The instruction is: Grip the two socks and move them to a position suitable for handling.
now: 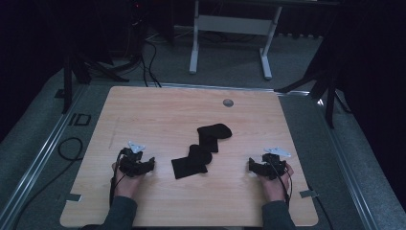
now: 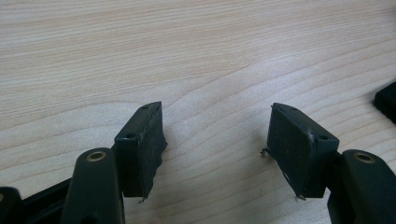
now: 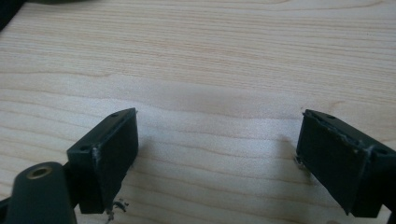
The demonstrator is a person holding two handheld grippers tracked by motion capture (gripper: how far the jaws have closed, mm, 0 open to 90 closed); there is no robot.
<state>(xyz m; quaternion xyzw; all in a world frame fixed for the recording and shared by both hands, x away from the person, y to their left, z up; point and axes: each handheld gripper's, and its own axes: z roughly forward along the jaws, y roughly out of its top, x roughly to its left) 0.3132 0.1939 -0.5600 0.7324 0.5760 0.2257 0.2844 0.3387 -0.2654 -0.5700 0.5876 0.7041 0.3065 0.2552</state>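
High view of a wooden table (image 1: 143, 110) with 2 black socks (image 1: 201, 149) lying near its middle, one overlapping the other: the nearer sock (image 1: 190, 162) lies flat with a squared cuff end, while the farther sock (image 1: 214, 134) runs up and to the right. The left gripper (image 1: 143, 165) rests on the table to the left of the socks, and the right gripper (image 1: 254, 166) rests to their right, each apart from the cloth. In the gripper views both pairs of jaws stand spread with bare wood between them, holding nothing; a black corner, probably sock, shows at the edge of the left gripper view. The work appears to be at its start, before any grasp. The next move likely calls for bringing one gripper inward to close on a sock's edge.
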